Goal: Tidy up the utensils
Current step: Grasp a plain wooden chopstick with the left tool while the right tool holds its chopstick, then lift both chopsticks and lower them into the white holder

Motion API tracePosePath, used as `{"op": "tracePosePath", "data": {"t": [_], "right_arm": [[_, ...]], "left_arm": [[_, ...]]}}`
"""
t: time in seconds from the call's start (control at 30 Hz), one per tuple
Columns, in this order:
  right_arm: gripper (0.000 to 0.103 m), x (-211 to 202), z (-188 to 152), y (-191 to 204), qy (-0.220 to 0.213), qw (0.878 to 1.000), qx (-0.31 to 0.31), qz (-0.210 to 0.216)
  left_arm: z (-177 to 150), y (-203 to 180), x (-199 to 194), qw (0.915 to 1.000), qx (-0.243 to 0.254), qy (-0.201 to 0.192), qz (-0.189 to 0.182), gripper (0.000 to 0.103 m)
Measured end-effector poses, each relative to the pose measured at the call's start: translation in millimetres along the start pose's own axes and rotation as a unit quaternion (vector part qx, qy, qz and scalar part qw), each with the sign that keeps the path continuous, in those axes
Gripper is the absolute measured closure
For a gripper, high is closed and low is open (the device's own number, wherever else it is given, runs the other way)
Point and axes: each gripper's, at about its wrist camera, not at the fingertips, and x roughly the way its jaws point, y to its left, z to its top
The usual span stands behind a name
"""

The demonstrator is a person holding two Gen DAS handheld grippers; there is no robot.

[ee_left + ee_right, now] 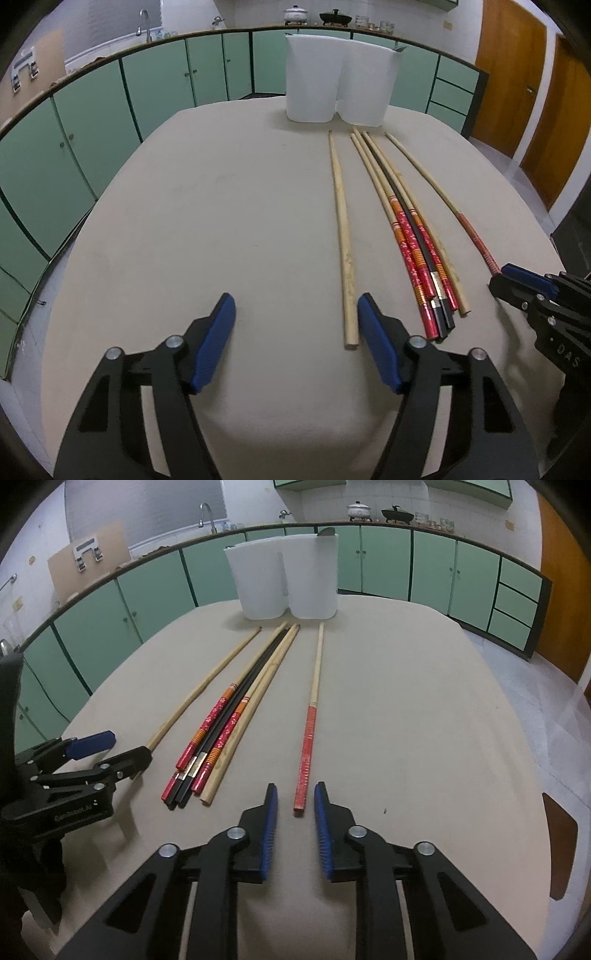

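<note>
Right wrist: bare table (424,709) right of red-handled chopstick (306,746).

Faint raised lettering on the black body of the left gripper (110,751), seen from the right wrist view: reads roughly "SunRobot.ai", letters low in contrast, spelling not certain

Pale letters "DAS" on the black body of the right gripper (517,280), at the right edge of the left wrist view, remainder cut off by the frame

Patterned bands and small flower marks on the red-handled chopsticks (218,731), no legible characters
</note>
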Motion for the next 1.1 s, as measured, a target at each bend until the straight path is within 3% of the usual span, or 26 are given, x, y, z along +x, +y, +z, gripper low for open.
{"op": "tracePosePath", "data": {"t": [0.17, 0.33, 0.57, 0.87, 1.1], "right_arm": [[0.096, 0, 0, -4, 0.001, 1.000, 0.010, 0.003], [0.096, 0, 1, -4, 0.001, 1.000, 0.012, 0.002], [0.097, 0, 2, -6, -0.003, 1.000, 0.024, 0.008], [0.097, -23, 10, -7, -0.048, 0.999, 0.011, 0.005], [0.097, -51, 27, -15, -0.090, 0.996, 0.016, 0.009]], "left_arm": [[-2, -3, -3, 1.0000, 0.003, -0.002, -0.007, 0.052], [-2, -8, -5, 0.9999, 0.011, -0.004, -0.002, 0.064], [2, -4, -3, 0.9998, -0.013, -0.005, -0.015, 0.094], [7, 2, -15, 0.9992, -0.027, -0.009, -0.026, 0.097], [23, 6, -49, 0.9982, -0.017, -0.050, -0.029, 0.097]]}}
